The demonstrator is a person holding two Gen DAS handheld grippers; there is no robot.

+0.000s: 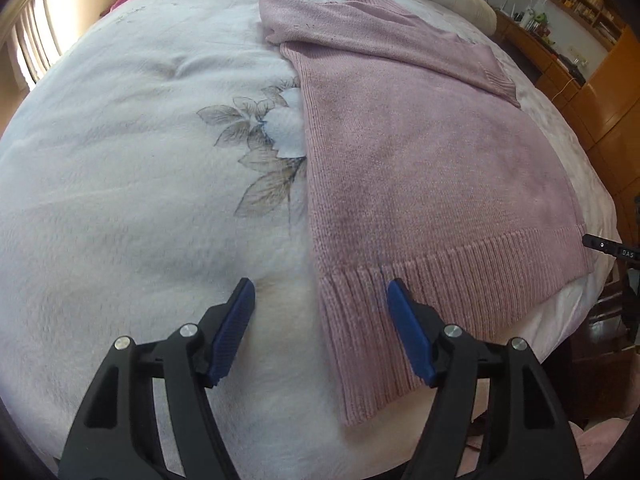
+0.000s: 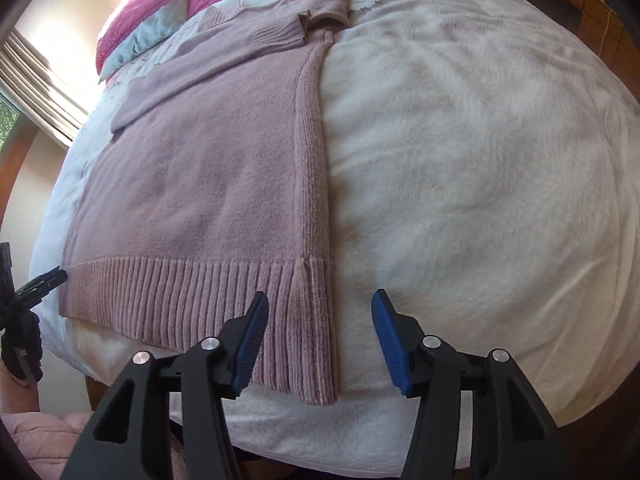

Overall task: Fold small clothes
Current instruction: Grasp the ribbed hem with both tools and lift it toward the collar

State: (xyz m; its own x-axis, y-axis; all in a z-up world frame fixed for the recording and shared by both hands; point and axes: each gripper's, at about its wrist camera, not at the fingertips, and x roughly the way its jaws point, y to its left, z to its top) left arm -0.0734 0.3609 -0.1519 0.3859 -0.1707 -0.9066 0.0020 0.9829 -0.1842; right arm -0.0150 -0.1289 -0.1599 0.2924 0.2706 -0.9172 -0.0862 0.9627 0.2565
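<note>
A pale pink knitted sweater (image 1: 420, 152) lies flat on the bed, sleeves folded across its upper part, ribbed hem toward me. My left gripper (image 1: 320, 292) is open above the hem's left corner, nothing between its blue pads. In the right wrist view the same sweater (image 2: 208, 176) fills the left half. My right gripper (image 2: 320, 304) is open over the hem's right corner (image 2: 316, 320), also holding nothing. The tip of the right gripper (image 1: 608, 246) shows at the left wrist view's right edge; the tip of the left gripper (image 2: 44, 284) shows at the right wrist view's left edge.
The bed has a white fluffy cover (image 1: 120, 200) with a grey flower print (image 1: 264, 152). Pink and grey pillows (image 2: 160, 12) sit at the head. Wooden shelves and a desk (image 1: 580, 40) stand beyond the bed. A gloved hand (image 2: 20, 344) shows at the left.
</note>
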